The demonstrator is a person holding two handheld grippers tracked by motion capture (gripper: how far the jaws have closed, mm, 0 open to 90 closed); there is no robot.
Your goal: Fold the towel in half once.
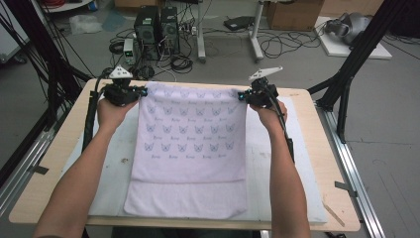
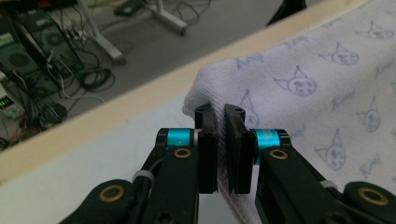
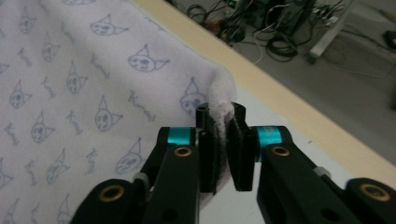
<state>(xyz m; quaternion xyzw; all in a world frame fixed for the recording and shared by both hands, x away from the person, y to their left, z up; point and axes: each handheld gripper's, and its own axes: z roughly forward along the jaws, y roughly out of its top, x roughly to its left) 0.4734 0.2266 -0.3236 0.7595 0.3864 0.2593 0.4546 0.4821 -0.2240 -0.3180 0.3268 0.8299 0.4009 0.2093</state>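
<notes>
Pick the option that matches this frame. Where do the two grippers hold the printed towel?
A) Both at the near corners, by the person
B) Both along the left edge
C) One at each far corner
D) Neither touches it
C: in the high view the left gripper and the right gripper each pinch a far corner of the towel, and each gripper view has cloth clamped between the fingers.

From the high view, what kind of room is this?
Probably a lab or workshop set up for recording: computer towers and loose cables on the bare floor, black frame struts flanking the table.
</notes>
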